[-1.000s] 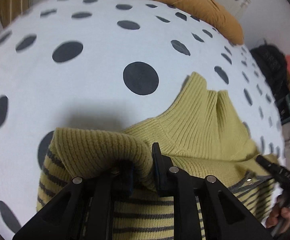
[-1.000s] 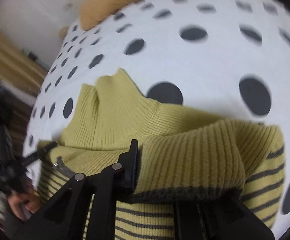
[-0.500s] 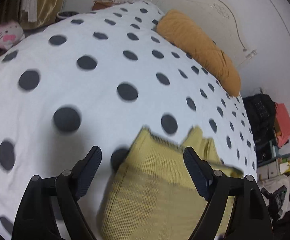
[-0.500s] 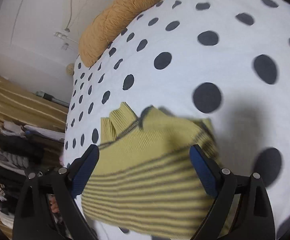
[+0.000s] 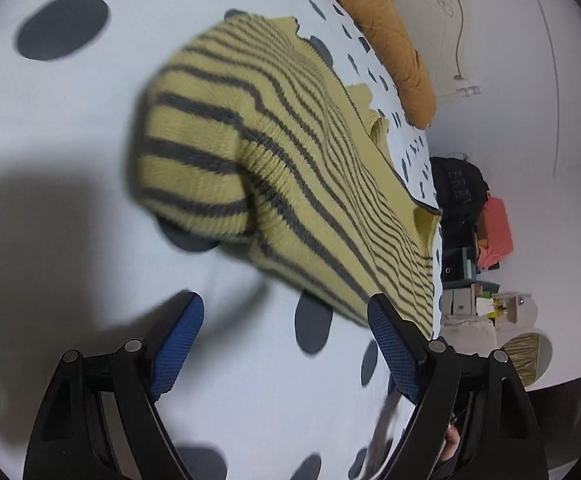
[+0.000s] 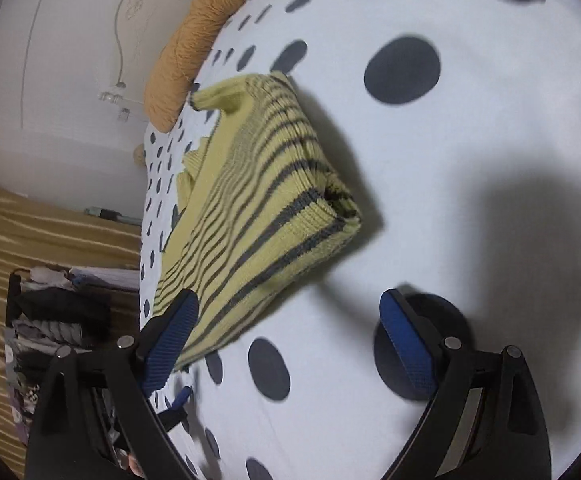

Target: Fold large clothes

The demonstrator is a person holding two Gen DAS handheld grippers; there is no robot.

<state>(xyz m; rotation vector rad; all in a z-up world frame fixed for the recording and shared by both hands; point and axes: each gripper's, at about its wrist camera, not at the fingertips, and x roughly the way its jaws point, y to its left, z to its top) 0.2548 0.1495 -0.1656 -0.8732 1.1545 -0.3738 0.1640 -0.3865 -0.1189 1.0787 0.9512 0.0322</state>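
A yellow-green knit sweater with grey stripes (image 5: pixel 274 168) lies folded into a compact bundle on the white polka-dot bedspread (image 5: pixel 70 248). It also shows in the right wrist view (image 6: pixel 258 208), its ribbed hem edge facing me. My left gripper (image 5: pixel 284 344) is open and empty, hovering just short of the sweater's near edge. My right gripper (image 6: pixel 288 344) is open and empty, near the bundle's lower corner. Neither touches the sweater.
An orange pillow (image 5: pixel 386 36) lies at the head of the bed, also in the right wrist view (image 6: pixel 194 44). A black bag (image 5: pixel 456 196) and coral box (image 5: pixel 496 232) stand beside the bed. A clothes rack (image 6: pixel 58 312) and gold curtain (image 6: pixel 30 240) stand on the other side.
A second ago both grippers were shut on the sweater's folded edge. Both have let go and opened, then pulled back toward me; the sweater now rests folded on the bed.
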